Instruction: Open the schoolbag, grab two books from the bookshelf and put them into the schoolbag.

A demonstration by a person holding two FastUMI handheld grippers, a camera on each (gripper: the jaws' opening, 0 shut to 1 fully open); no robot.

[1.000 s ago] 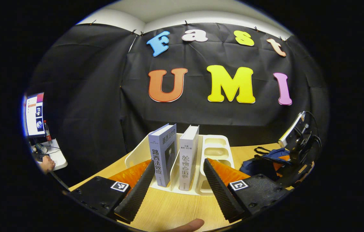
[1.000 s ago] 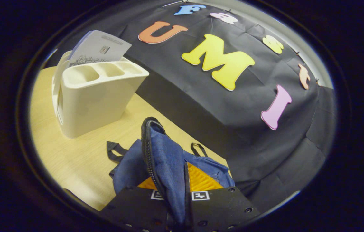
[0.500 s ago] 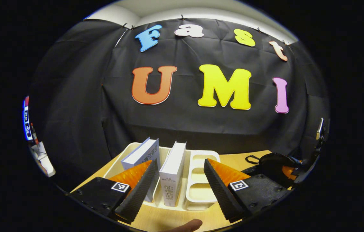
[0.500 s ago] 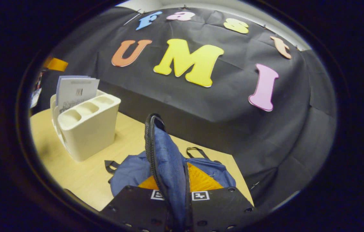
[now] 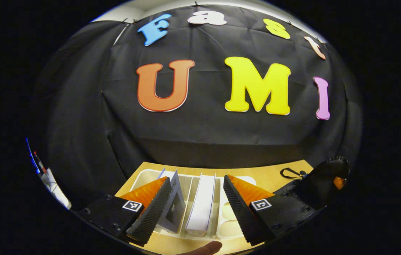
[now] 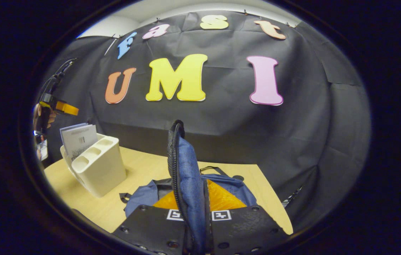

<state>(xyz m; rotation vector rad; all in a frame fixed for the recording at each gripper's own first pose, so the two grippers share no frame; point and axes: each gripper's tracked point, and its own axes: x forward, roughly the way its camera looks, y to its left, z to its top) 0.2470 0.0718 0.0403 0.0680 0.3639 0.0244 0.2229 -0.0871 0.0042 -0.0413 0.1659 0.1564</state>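
Your left claw (image 5: pixel 193 205) hangs released above the shelf (image 5: pixel 221 226), straddling the white book (image 5: pixel 202 203); lower squarely, then clench. Your right claw (image 6: pixel 191 212) is pinching the bag (image 6: pixel 186 177) flap right of the shelf; hold it high.

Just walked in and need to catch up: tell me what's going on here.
A person works two handheld grippers over a wooden table. The right gripper is shut on the blue schoolbag's flap, holding it up. The left gripper is open above the white bookshelf, its fingers either side of the two books, neither gripped yet.
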